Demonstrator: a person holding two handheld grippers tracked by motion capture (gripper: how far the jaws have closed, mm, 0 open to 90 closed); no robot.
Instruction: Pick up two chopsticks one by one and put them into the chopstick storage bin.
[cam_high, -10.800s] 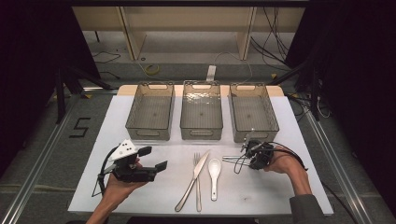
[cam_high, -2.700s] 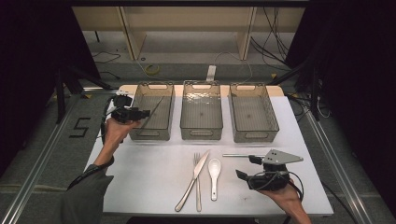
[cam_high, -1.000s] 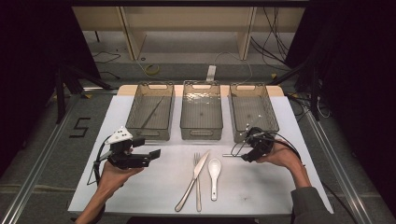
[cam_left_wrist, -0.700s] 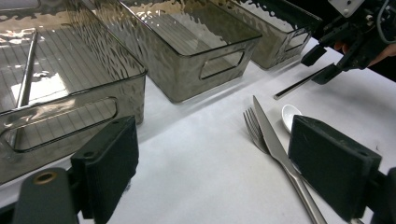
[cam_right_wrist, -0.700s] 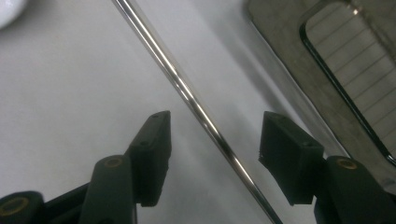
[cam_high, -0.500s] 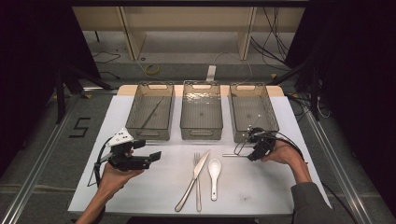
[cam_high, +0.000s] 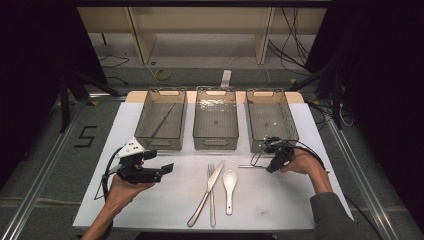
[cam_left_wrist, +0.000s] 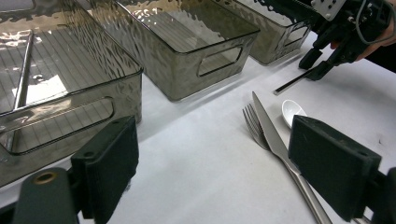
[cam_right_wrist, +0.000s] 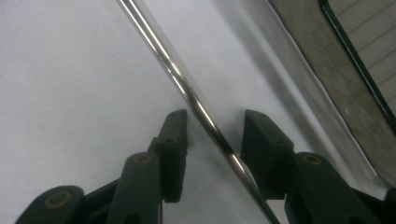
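**Right jaws closing around the metal rod**

Your right gripper (cam_high: 271, 165) sits right of centre in the high view, low over the desk (cam_high: 165, 200). In the right gripper view its jaws straddle the rod (cam_right_wrist: 196, 100); they have just been closing, with the rod between them, yet gaps show on both sides, so nothing is pinched. The rod lies flat on the desk, just below the right bin (cam_high: 270, 120). Your left gripper (cam_high: 150, 172) hovers at lower left, jaws spread wide, holding nothing. The fork (cam_high: 211, 192), knife (cam_high: 207, 192) and spoon (cam_high: 229, 182) lie at bottom centre.
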